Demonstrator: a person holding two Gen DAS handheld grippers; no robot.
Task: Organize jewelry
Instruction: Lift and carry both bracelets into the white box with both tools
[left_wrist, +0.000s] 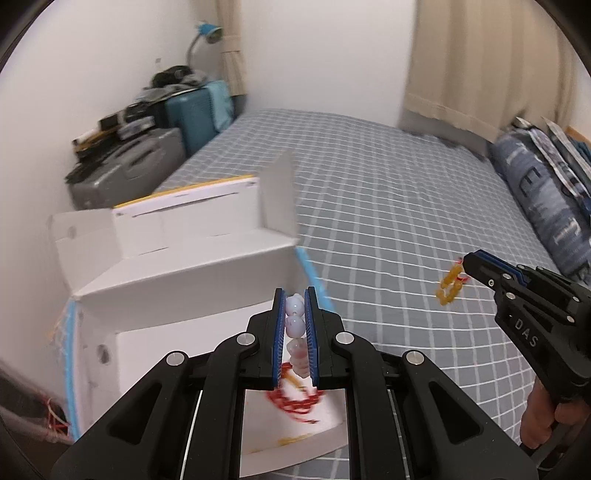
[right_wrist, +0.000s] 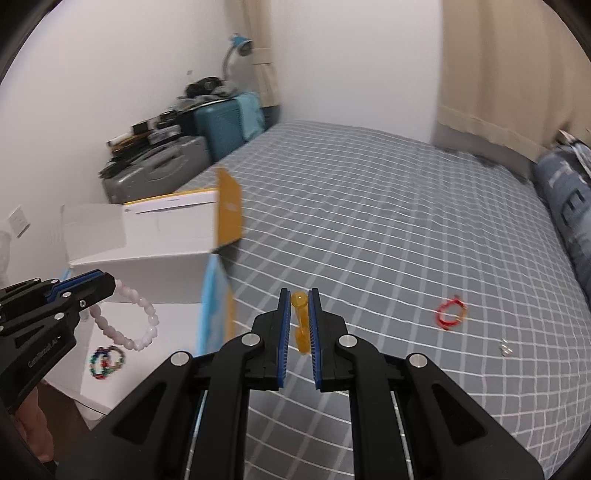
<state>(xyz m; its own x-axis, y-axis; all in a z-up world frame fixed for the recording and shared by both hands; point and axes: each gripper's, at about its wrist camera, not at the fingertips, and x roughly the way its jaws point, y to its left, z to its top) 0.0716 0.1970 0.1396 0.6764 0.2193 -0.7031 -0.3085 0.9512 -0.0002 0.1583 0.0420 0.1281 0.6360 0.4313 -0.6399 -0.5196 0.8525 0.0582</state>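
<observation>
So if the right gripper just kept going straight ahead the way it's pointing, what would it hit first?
Probably the checked bedsheet. The right gripper, shut on the yellow bracelet, points across bare bed; the open box lies off to its left. Depth is uncertain.

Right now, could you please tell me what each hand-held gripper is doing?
Left hand-held gripper: closed on the pale bead bracelet.
Right hand-held gripper: closed on the yellow bracelet.

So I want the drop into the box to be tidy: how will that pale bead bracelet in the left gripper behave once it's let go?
Probably floppy: the pale bead bracelet hangs as a slack loop from the left gripper. Its round beads look smooth, so it may slide or roll a little inside the white box. It is likely light, since a pinch on a few beads holds it.
</observation>
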